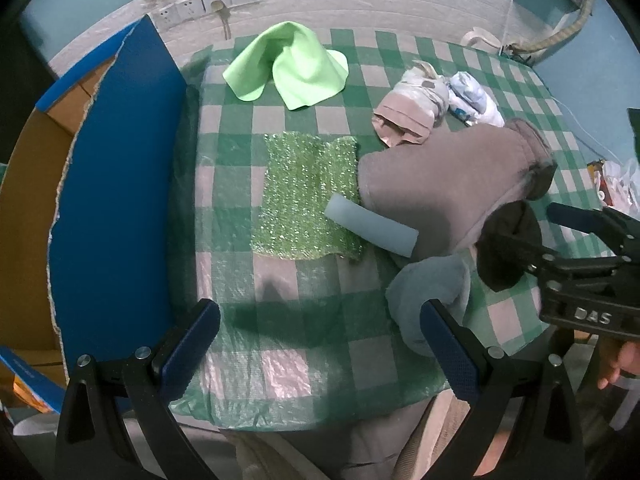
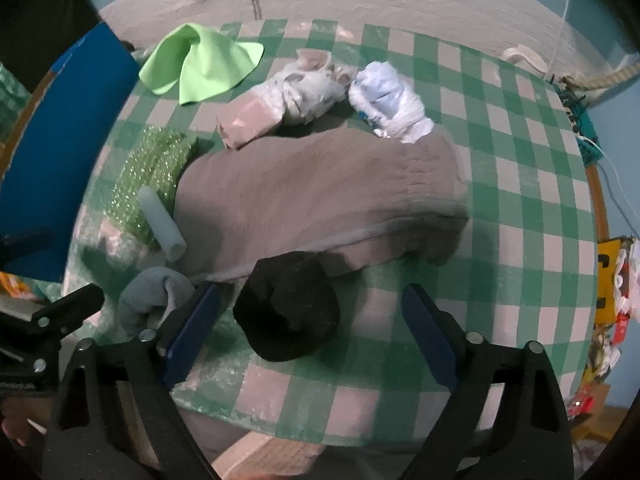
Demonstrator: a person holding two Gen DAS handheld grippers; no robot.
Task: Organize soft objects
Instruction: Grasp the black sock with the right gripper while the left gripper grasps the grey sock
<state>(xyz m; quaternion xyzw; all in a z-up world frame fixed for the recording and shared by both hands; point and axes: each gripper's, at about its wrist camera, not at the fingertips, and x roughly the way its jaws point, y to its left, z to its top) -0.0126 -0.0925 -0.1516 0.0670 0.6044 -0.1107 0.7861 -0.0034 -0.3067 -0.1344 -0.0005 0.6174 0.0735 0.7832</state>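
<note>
Soft things lie on a green checked tablecloth. A large brown-grey garment lies in the middle, also in the left wrist view. A dark rolled sock sits between my open right gripper's fingers, not gripped. A grey-blue sock ball lies by my open, empty left gripper's right finger. A sparkly green cloth, a pale blue roll, a lime cloth and two wrapped bundles lie further back.
A blue and cardboard box stands at the table's left edge. A wall with sockets is behind the table. Cluttered items sit off the right edge. The right gripper shows in the left wrist view.
</note>
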